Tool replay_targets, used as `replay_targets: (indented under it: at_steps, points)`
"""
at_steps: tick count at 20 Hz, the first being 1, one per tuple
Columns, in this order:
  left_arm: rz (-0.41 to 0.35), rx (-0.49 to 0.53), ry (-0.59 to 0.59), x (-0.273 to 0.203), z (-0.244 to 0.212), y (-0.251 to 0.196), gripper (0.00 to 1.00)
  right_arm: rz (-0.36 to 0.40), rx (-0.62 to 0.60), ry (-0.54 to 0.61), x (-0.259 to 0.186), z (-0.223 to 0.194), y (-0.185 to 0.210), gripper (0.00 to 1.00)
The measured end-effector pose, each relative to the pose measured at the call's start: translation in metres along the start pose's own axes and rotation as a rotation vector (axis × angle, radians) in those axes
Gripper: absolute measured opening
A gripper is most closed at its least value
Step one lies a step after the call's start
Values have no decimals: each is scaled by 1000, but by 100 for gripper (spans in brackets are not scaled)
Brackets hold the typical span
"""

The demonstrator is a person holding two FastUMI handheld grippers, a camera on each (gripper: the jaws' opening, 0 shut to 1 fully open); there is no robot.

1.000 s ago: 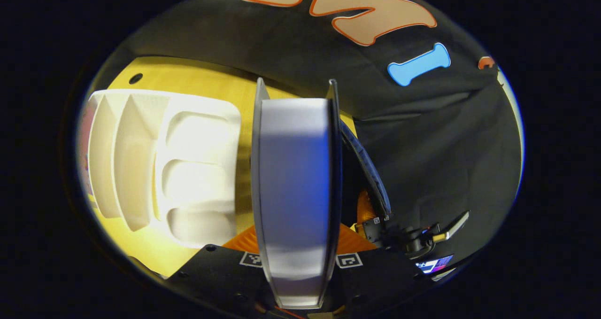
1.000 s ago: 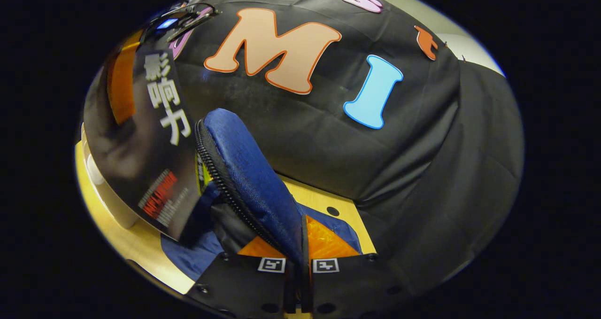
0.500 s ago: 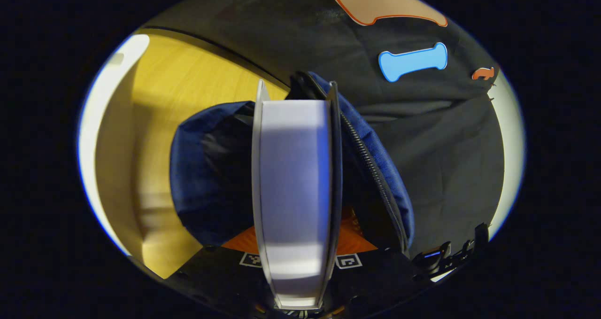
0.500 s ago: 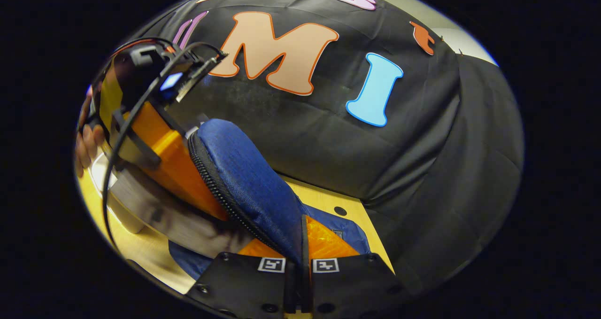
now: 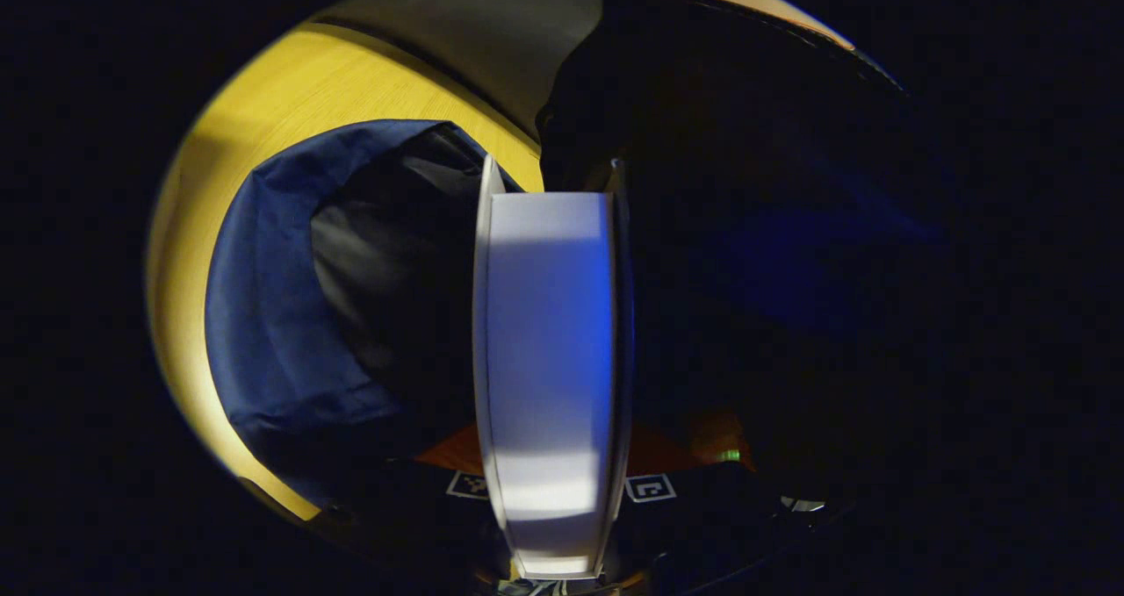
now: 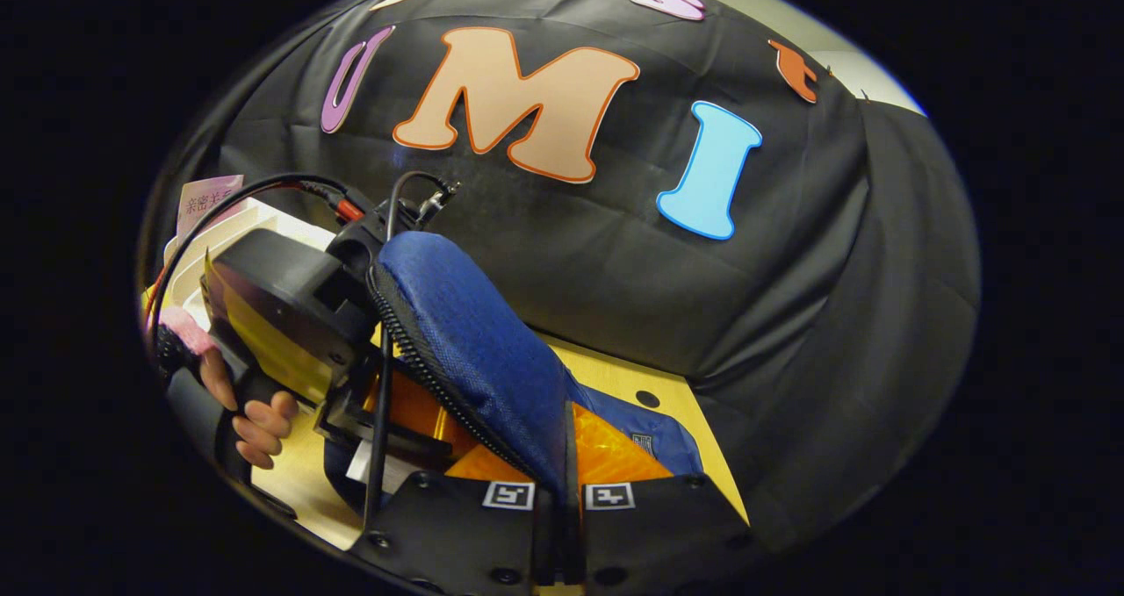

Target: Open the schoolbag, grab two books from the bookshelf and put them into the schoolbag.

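**Item: book, held edge-on at the schoolbag mouth**

Book point(image 5: 544, 350) — thick, pale page block between two thin covers, clamped in the jaws of the left gripper point(image 5: 546, 183), one finger on each cover. It points down into the open mouth of the schoolbag point(image 5: 263, 315), whose dark lining shows just beside the page edge. Judged stiff across the covers and fairly heavy for its grip; the covers look smooth, so it may slide if tilted. Best held as now, across the thickness near the spine or mid-edge — not by a single cover, which would let it fan open.

Schoolbag — blue woven cloth, soft and floppy, with a zip along the rim. It will not stand open unaided. The flap point(image 6: 474, 350) is pinched in the closed jaws of the right gripper point(image 6: 558, 477) and held upright. Take hold at the rim.

Hand point(image 6: 255, 412) — grips the left gripper's handle, seen in the right gripper view.

Table point(image 5: 290, 87) — yellow wood, under the bag.

Bookshelf point(image 6: 237, 227) — white, behind the left gripper, near the bag.
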State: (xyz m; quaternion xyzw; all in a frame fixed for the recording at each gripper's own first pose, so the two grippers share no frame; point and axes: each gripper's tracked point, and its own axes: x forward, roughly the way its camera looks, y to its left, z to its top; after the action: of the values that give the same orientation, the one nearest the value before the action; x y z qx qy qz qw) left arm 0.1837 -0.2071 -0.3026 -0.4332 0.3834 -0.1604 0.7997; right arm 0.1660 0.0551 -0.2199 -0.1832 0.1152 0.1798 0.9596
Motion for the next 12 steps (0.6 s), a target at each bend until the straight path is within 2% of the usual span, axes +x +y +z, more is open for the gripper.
replay_targets:
  at_steps: [4, 5, 6, 8, 12]
  points:
    - [-2, -16, -22, -11, 8, -2, 37, -3, 19, 3, -2, 0, -5, 7]
    - [8, -4, -39, -13, 13, -2, 38, -2, 26, 4, -2, -1, -6, 10]
    - [40, 20, -54, -18, 17, 0, 37, -2, 32, 5, -2, -1, -7, 7]
    - [107, 50, -74, -21, 22, 8, 57, -5, 44, 9, -1, -1, -11, 7]
    - [158, 91, -129, -52, 26, 11, 96, -7, 63, 13, -1, -2, -13, 9]
